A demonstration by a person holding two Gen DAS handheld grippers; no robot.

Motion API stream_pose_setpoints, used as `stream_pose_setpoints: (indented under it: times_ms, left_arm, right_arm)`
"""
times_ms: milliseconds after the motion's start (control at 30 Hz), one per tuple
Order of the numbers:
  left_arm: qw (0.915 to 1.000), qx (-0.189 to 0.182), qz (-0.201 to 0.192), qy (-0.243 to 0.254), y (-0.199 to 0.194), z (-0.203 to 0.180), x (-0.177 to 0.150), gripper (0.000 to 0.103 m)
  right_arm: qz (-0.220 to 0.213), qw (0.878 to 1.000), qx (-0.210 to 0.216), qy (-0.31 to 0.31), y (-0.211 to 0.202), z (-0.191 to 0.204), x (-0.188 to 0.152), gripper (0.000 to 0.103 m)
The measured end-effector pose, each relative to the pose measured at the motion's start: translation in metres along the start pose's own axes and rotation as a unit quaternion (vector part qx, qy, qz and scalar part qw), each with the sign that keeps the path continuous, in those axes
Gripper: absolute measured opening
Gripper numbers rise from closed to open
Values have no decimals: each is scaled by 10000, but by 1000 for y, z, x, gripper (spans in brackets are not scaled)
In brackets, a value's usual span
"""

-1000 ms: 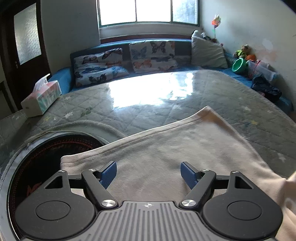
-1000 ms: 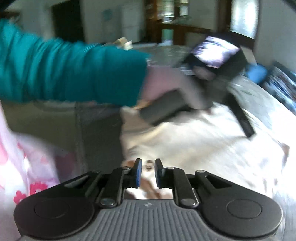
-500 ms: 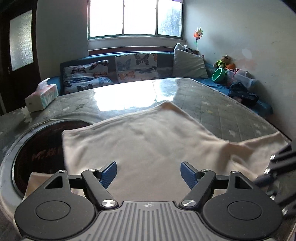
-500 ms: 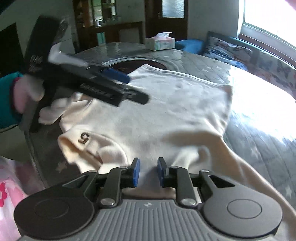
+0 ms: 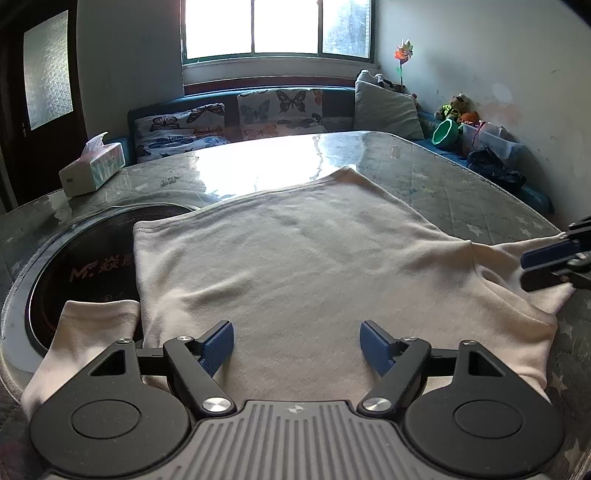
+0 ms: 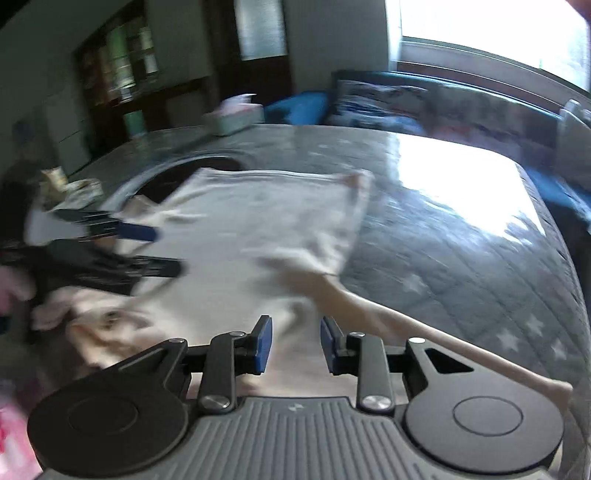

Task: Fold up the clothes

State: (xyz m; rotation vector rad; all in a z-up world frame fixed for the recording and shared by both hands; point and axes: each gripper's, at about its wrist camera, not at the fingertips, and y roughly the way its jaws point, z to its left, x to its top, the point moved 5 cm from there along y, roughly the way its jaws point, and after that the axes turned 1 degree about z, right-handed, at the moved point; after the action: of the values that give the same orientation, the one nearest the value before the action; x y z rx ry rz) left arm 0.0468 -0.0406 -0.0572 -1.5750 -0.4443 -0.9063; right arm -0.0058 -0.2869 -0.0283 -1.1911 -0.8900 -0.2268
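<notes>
Left wrist view: cream shirt (image 5: 295, 266) lies spread flat on quilted table cover (image 5: 461, 188), hem toward window (image 5: 277, 26), one sleeve (image 5: 85, 332) draped over dark round inset (image 5: 74, 266) w/ lettering at table's left; tissue box (image 5: 92, 170) sits near far-left edge, well apart from shirt; butterfly cushions (image 5: 229, 122) on blue sofa behind table, green bowl (image 5: 445, 133) & toys in right corner; nothing lies on shirt itself; left gripper (image 5: 297, 345) hangs over near part of shirt, jaws spread wide, nothing between pads, pointing down-forward at a slant; whether pads touch cloth I can't tell; right gripper (image 5: 543, 267) enters from right edge over shirt's other sleeve area, blue pad visible; right wrist view is motion-blurred: right gripper (image 6: 295, 345) w/ jaws partly apart, just been opening, cloth lying below the gap but pads not pinching it; long sleeve (image 6: 424, 332) trails out to the right across star-print cover; left gripper seen at left, held in a person's hand (image 6: 11, 291), over shirt's collar end
</notes>
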Motion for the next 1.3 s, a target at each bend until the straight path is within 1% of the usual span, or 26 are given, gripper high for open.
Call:
stream_pose_setpoints:
  times_ms: [100, 167, 333, 400, 433, 500, 567, 733, 867, 967, 1100, 1167, 1200, 1300]
  left_arm:
    - [10000, -5, -6, 35, 1, 1, 0, 78]
    - [10000, -4, -8, 53, 1, 1, 0, 79]
    - [10000, 14, -7, 72, 1, -1, 0, 82]
    - [10000, 16, -3, 77, 2, -1, 0, 83]
    - [10000, 18, -1, 79, 2, 0, 0, 83]
    - [10000, 20, 3, 84, 2, 0, 0, 83]
    - [10000, 23, 7, 89, 2, 0, -1, 83]
    - [9999, 24, 5, 116, 3, 1, 0, 85]
    - [9999, 33, 9, 114, 2, 1, -1, 86]
    - [9999, 35, 6, 98, -2, 2, -2, 85]
    - [9999, -31, -150, 27, -19, 3, -4, 84]
    - [9996, -28, -242, -121, -28, 8, -3, 84]
    - [9994, 45, -297, -185, -33, 12, -3, 83]
    - [9978, 423, -460, -216, -43, 27, 0, 82]
  right_arm:
    - [82, 9994, -324, 118, 10, -19, -12, 28]
    - [-2, 9988, -472, 117, 9, -30, -17, 28]
    - [-118, 9945, -945, 443, -5, -67, -29, 29]
    - [-196, 9924, -1067, 577, -12, -81, -34, 29]
    - [-240, 9909, -1151, 655, -16, -87, -36, 31]
    - [-306, 9863, -1395, 828, -25, -99, -41, 31]
    - [-336, 9824, -1544, 997, -34, -109, -49, 31]
    - [-318, 9760, -1788, 1203, -38, -131, -58, 30]
    - [-275, 9716, -2077, 1104, -28, -147, -49, 30]
    - [-260, 9684, -2240, 1060, -21, -153, -40, 31]
    - [-385, 9686, -2207, 1082, -24, -144, -32, 32]
    - [-485, 9736, -1982, 1022, -27, -129, -27, 33]
    - [-529, 9763, -1863, 970, -29, -120, -26, 34]
    - [-615, 9828, -1543, 802, -31, -95, -22, 36]
